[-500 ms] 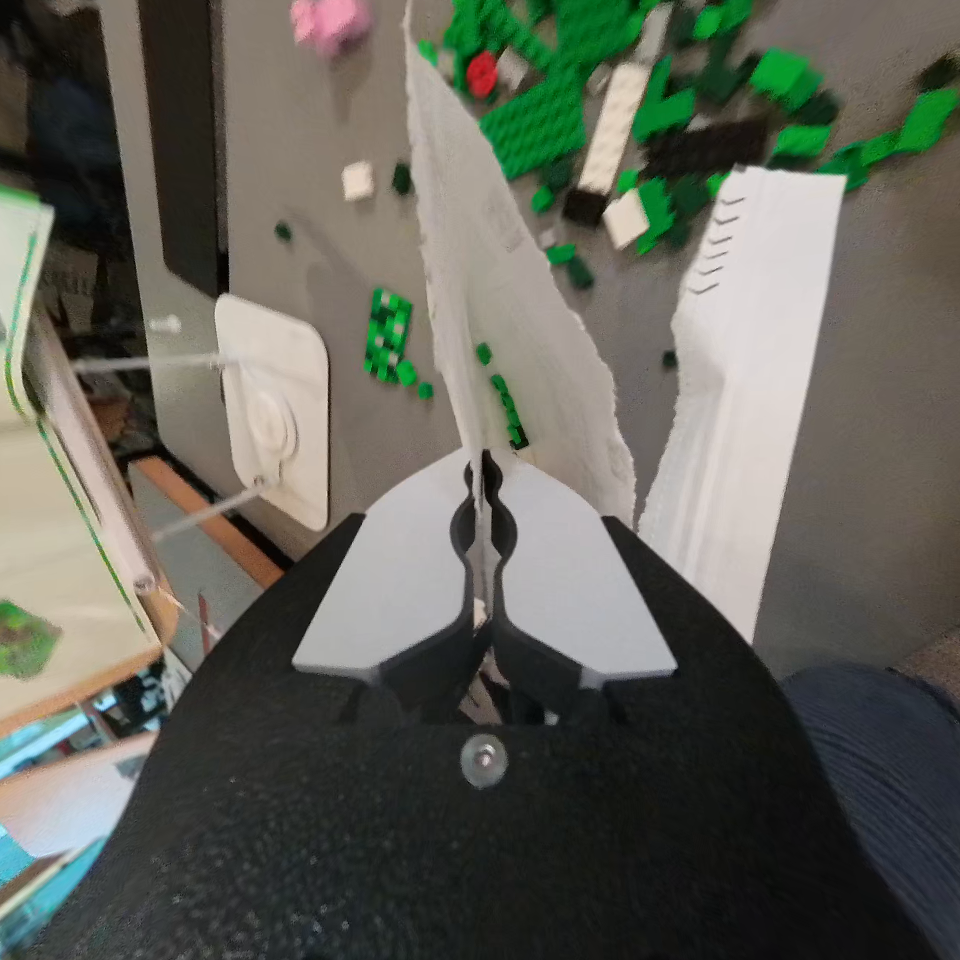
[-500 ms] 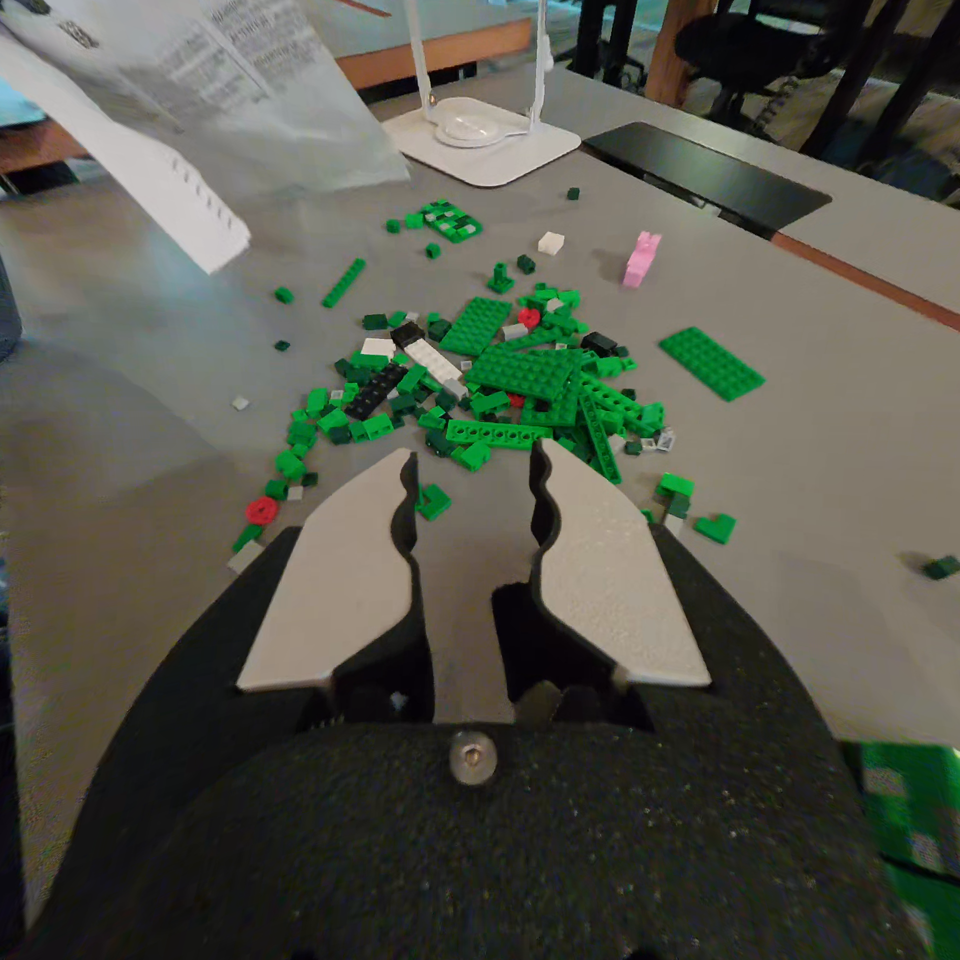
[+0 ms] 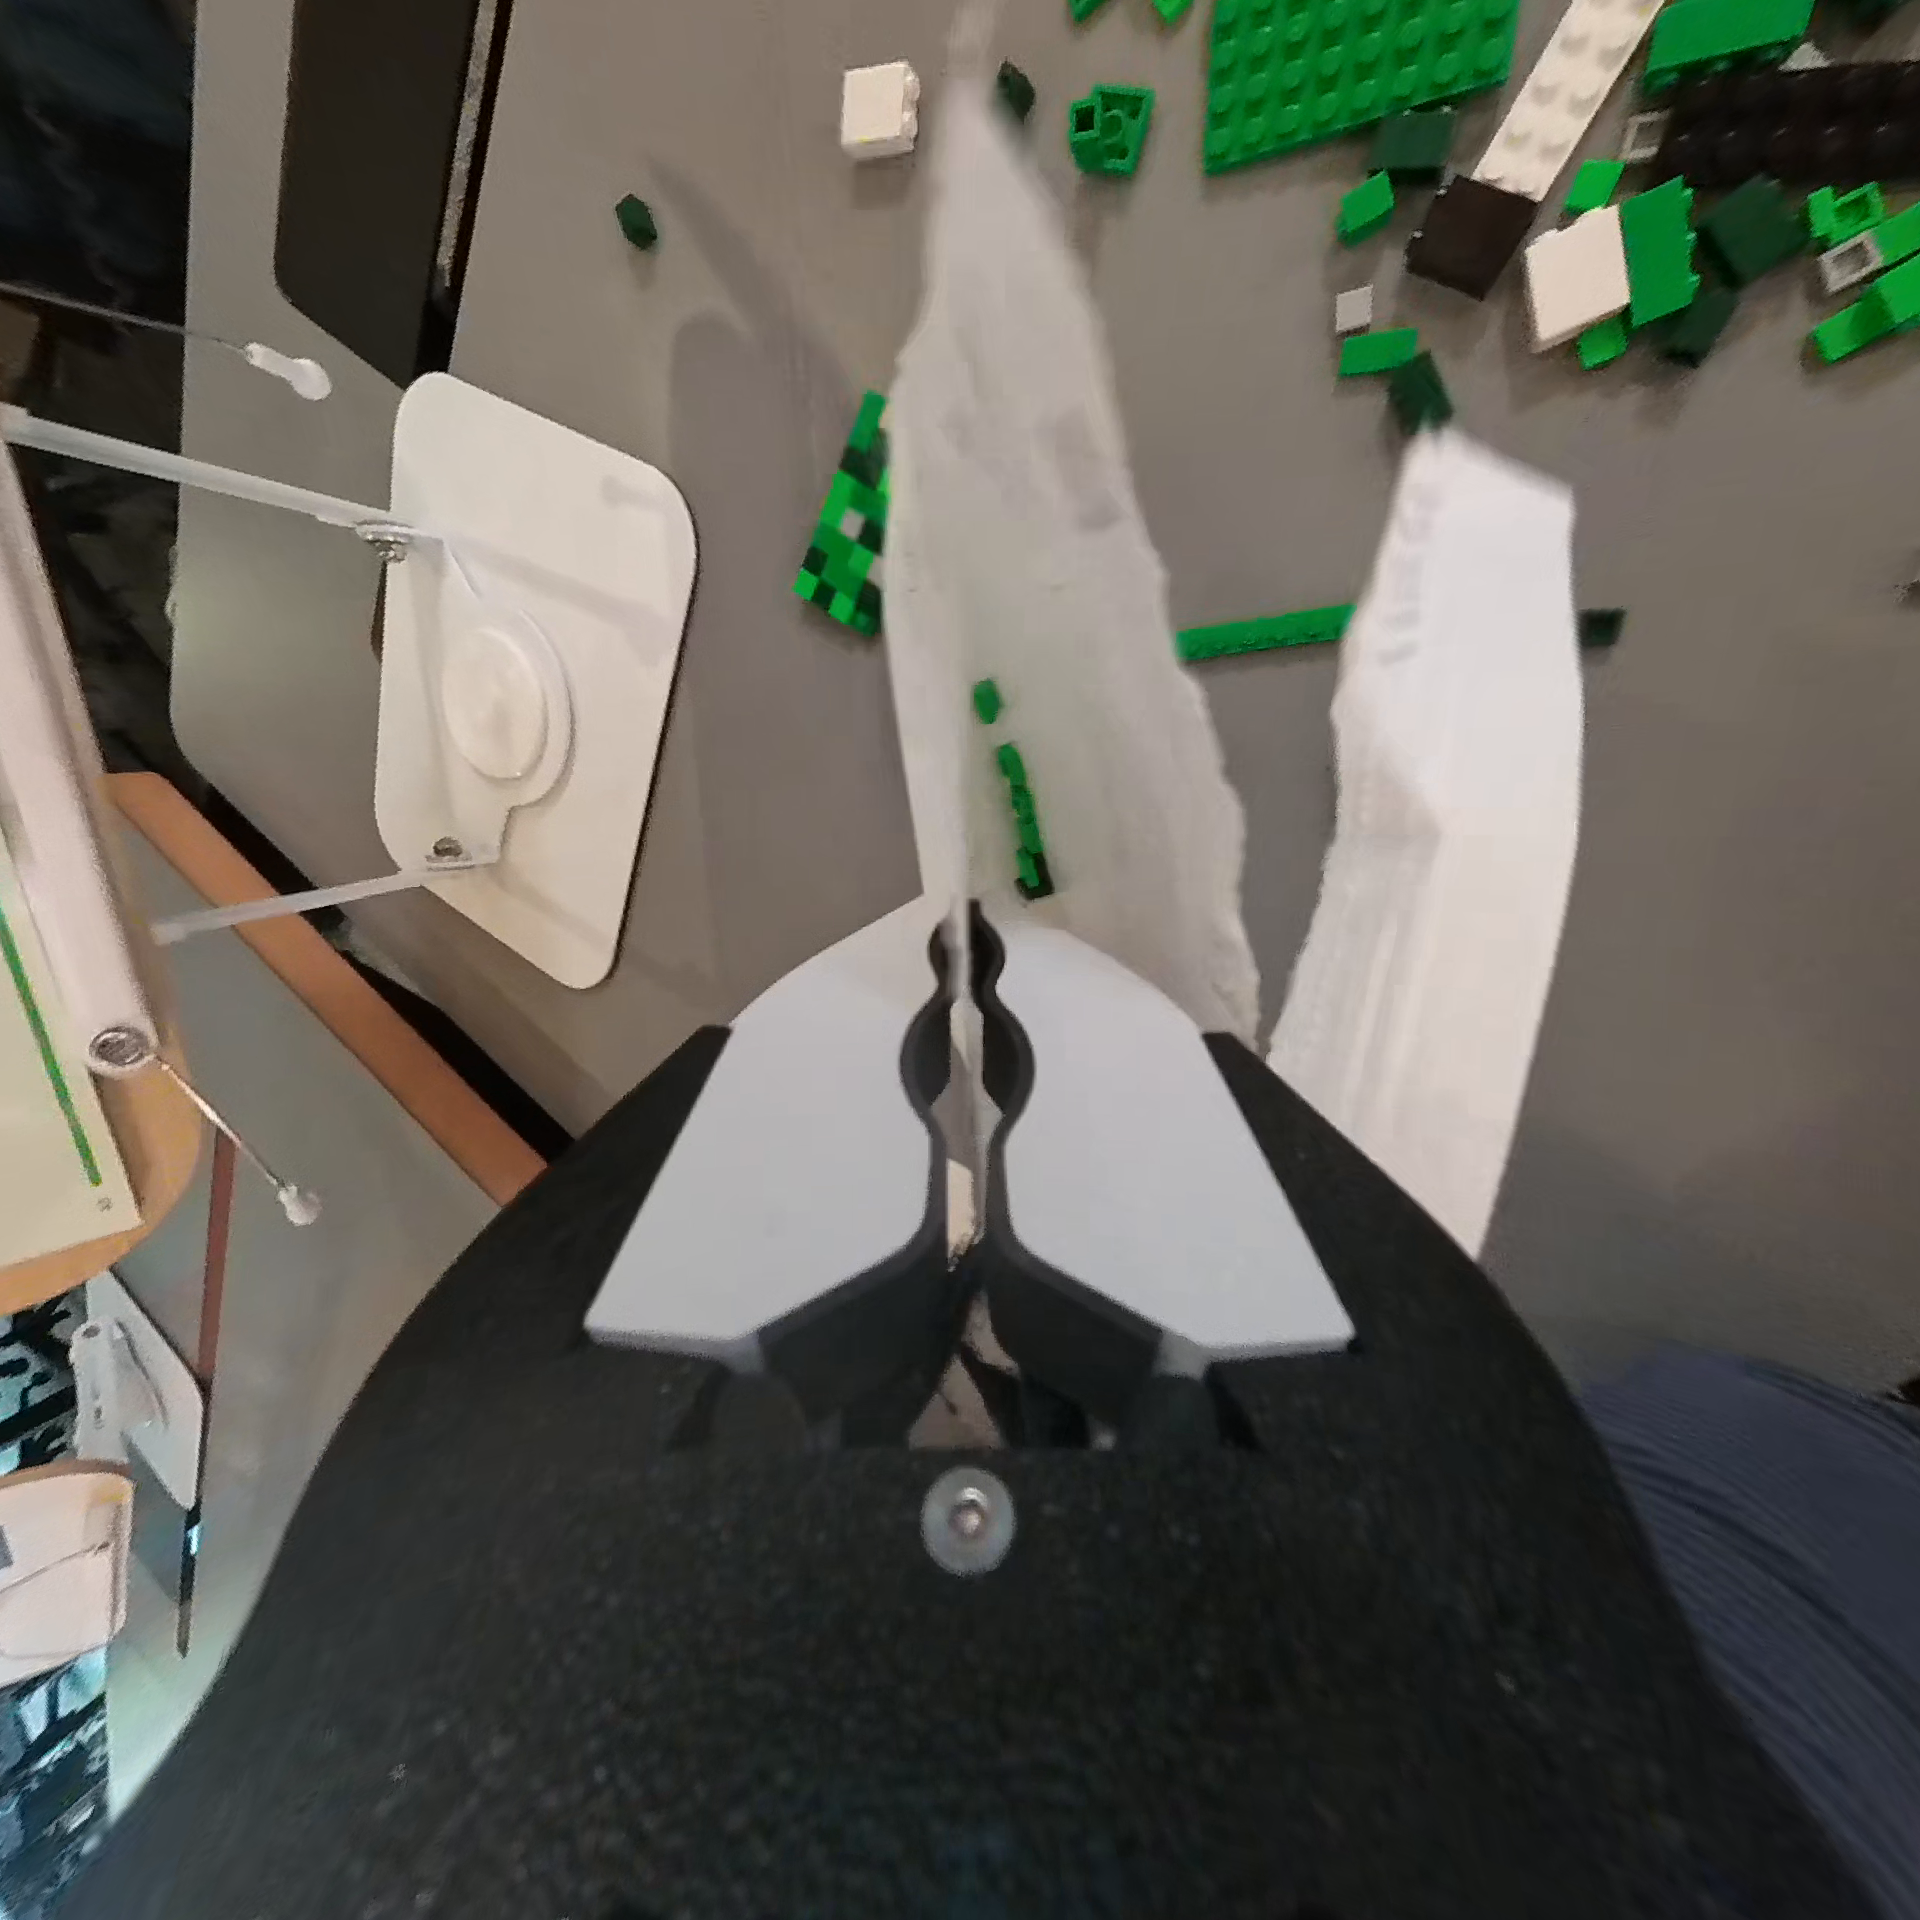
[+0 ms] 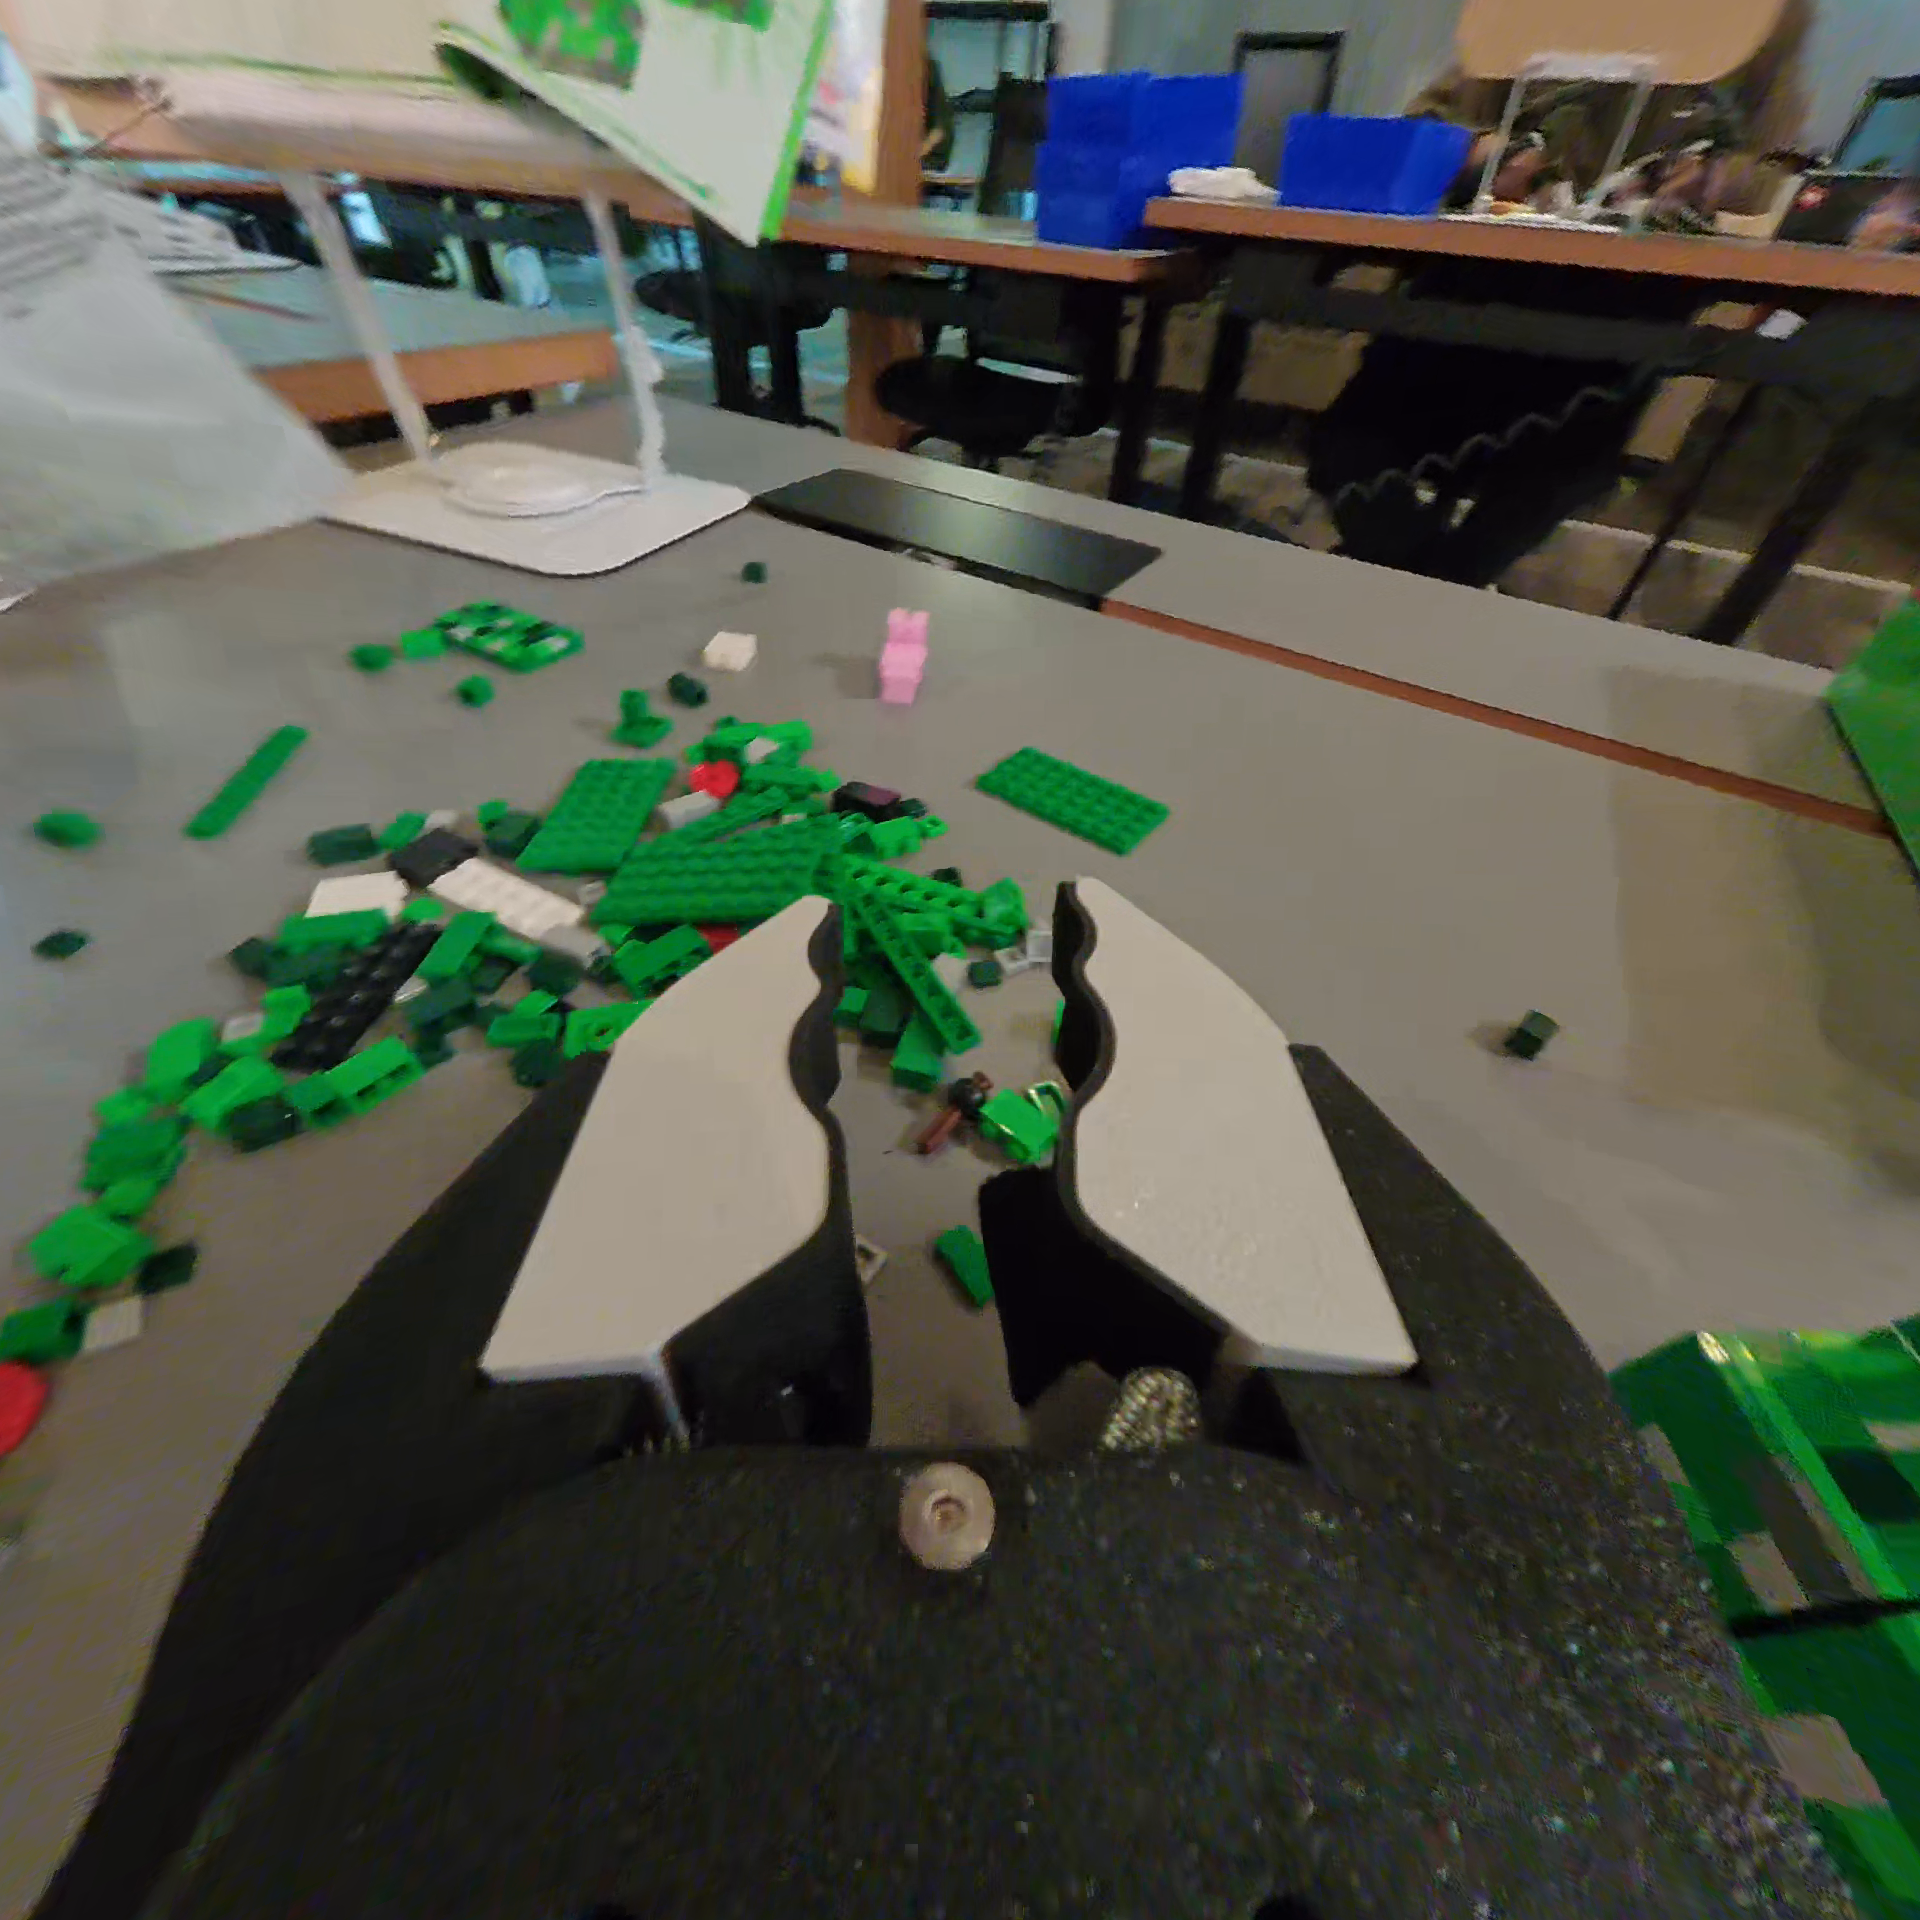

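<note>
Left gripper (image 3: pixel 968 940) is clenched on a torn white bag (image 3: pixel 1023 582), held above the table (image 3: pixel 727 260); right gripper (image 4: pixel 940 961) is released, empty, over loose bricks (image 4: pixel 717 868); none joined

Two grippers: left gripper (image 3: pixel 966 940) and right gripper (image 4: pixel 940 914). One torn white paper bag (image 3: pixel 1023 582). One white stand base (image 3: pixel 530 707). One pink brick figure (image 4: pixel 902 655). Two white bricks (image 4: pixel 729 650) apart from the heap. One loose green plate (image 4: pixel 1072 800). Small green bricks (image 4: pixel 717 873) too many to count.
</note>
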The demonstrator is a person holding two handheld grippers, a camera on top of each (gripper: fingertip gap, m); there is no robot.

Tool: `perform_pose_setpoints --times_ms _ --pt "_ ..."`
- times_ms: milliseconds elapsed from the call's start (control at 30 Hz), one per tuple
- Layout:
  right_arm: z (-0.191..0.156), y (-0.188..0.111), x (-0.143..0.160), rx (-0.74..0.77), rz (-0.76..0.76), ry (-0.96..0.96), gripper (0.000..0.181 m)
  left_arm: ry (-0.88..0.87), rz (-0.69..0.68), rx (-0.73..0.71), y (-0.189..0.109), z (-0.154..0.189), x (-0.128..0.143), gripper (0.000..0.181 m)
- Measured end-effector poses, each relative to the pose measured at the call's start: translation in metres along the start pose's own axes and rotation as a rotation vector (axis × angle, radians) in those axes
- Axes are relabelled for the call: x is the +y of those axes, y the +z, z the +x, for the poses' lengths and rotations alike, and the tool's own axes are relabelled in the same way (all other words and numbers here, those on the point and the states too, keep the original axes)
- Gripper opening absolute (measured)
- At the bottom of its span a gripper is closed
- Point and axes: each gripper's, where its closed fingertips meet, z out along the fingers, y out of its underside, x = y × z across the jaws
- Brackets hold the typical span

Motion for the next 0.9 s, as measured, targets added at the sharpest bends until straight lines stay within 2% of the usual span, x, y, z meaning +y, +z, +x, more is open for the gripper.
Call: perform_pose_setpoints --times_ms 167,500,633,733,900 --pt "0.013 -0.008 -0.005 0.052 0.054 0.012 0.026 -0.039 0.016 0.058 0.006 -0.004 0.009 0.000" --pt "0.005 -0.004 -0.002 0.063 0.022 -0.117 0.023 -0.121 0.006 0.089 0.011 -0.013 0.023 0.000" --pt "0.007 -0.004 -0.001 0.071 0.021 -0.108 0.025 -0.133 -0.006 0.087 0.011 -0.015 0.026 0.000" --pt "0.003 -0.004 -0.001 0.016 0.016 -0.068 0.012 -0.139 -0.023 0.093 0.013 -0.014 0.029 0.000" --pt "0.005 -0.001 0.006 -0.012 -0.034 -0.001 0.027 -0.123 -0.018 0.102 0.014 -0.012 0.024 0.000"
